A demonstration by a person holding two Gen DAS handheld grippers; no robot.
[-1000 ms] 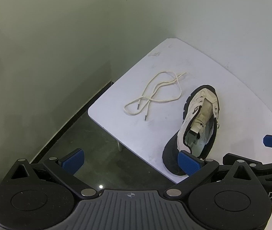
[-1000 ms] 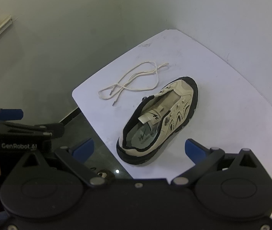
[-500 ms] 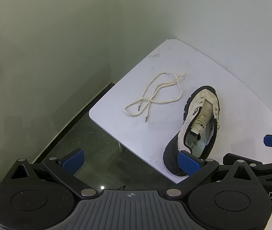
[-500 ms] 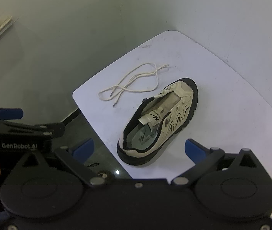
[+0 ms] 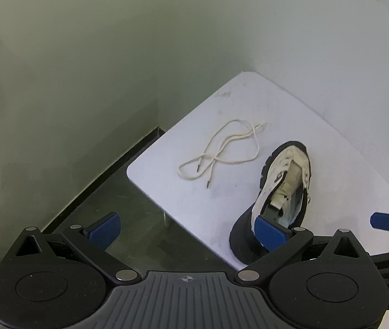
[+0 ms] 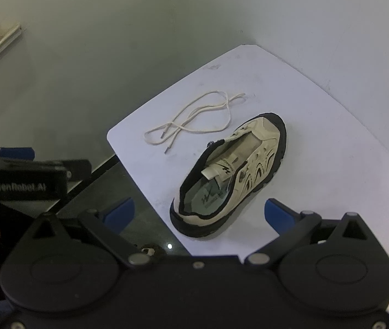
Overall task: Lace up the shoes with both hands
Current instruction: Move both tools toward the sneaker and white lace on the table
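Currently both grippers, left gripper [image 5: 186, 231] and right gripper [image 6: 199, 213], being held wide, empty; lace [image 5: 223, 150] lying loose ahead, beyond shoe [image 6: 230, 175]; metal tip being best targeted first.

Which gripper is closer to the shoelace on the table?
Left, probably. The left gripper hangs nearly in line with the shoelace; the right gripper hangs above the shoe, off to the side. Both jaws open.
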